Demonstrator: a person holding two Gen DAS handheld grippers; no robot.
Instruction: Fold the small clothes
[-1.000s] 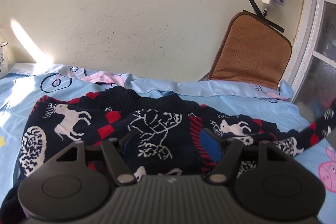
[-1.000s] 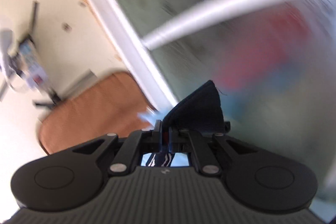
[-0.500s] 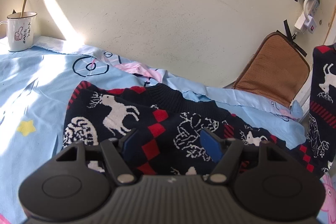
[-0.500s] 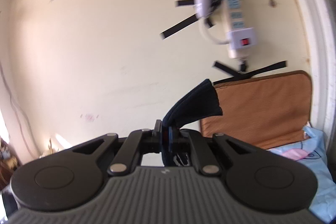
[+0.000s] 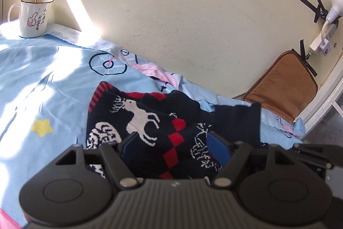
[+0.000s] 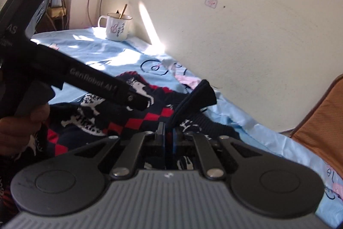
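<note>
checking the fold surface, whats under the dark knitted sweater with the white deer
The dark knitted sweater with white deer and red checks lies on a light blue printed bedsheet, which shows all around it. A pink fabric bit pokes out behind. Whatever lies directly beneath the sweater is covered.

Bare sheet [image 5: 42, 87] open leftward; mug [image 5: 33, 16] in far corner; wall [image 5: 193, 14] behind.

Knitted wool-like sweater [image 5: 150, 121], smooth cotton-looking sheet [image 5: 42, 89], glossy, seemingly enamel mug [image 5: 32, 16].
</note>
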